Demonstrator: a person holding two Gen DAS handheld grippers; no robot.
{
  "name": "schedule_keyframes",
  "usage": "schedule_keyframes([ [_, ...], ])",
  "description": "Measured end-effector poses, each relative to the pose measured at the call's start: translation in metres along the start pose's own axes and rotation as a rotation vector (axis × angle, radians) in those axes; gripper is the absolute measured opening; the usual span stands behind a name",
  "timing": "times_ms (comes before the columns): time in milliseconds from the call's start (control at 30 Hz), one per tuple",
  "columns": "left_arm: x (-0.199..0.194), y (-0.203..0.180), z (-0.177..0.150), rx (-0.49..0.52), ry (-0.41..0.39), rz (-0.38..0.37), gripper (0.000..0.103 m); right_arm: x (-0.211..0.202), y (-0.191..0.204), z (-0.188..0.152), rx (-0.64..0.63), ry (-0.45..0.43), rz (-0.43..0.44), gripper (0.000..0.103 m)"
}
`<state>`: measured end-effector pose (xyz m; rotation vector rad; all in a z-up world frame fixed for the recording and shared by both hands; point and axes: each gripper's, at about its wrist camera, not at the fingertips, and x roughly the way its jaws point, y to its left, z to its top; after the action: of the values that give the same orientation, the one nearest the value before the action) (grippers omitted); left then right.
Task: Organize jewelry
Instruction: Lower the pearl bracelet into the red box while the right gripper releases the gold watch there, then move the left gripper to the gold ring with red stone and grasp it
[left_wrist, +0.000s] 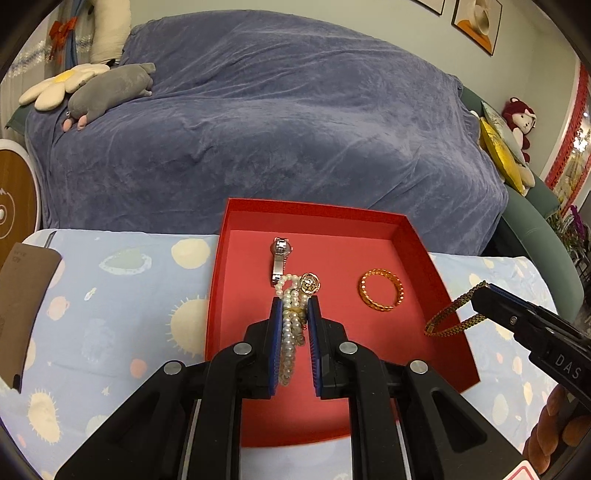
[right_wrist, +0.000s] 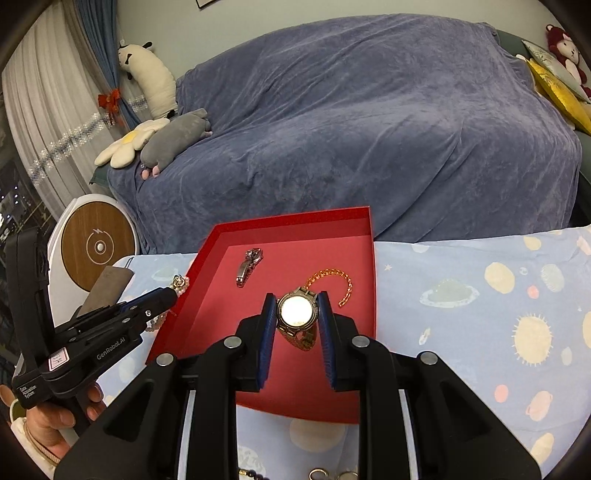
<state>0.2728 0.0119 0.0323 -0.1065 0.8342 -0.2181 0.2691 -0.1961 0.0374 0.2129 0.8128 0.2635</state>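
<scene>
Both tools loaded over the red box — left tool clamped on pearls, right tool on a gold watch — box floor straight below each.

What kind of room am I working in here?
Most likely a home living room or bedroom: a sofa under a blue-grey throw, plush toys on it, and curtains at the window. Both grippers hold jewelry over a red box on a cloth-covered table.
</scene>
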Motion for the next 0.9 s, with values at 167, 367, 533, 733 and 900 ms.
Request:
schedule_keyframes([
  [167, 0.03, 0.008, -0.001, -0.026, 0.03, 0.005, 0.011, 0.034, -0.005, -0.005, -0.009, 0.049, -0.008, 0.022],
  [367, 0.045, 0.008, -0.002, -0.006, 0.055, 0.038, 0.015, 0.054, -0.006, -0.015, -0.048, 0.095, -0.03, 0.023],
  [533, 0.037, 0.016, -0.004, -0.04, 0.024, 0.063, 0.049, 0.041, -0.009, -0.019, -0.056, 0.077, -0.04, 0.024],
  [733, 0.0, 0.026, -0.012, -0.061, 0.012, 0.064, 0.052, -0.012, -0.016, -0.025, -0.031, 0.039, -0.02, 0.033],
  [900, -0.043, 0.027, -0.036, -0.041, 0.008, 0.077, 0.055, -0.062, -0.013, -0.043, -0.041, 0.025, -0.024, 0.033],
])
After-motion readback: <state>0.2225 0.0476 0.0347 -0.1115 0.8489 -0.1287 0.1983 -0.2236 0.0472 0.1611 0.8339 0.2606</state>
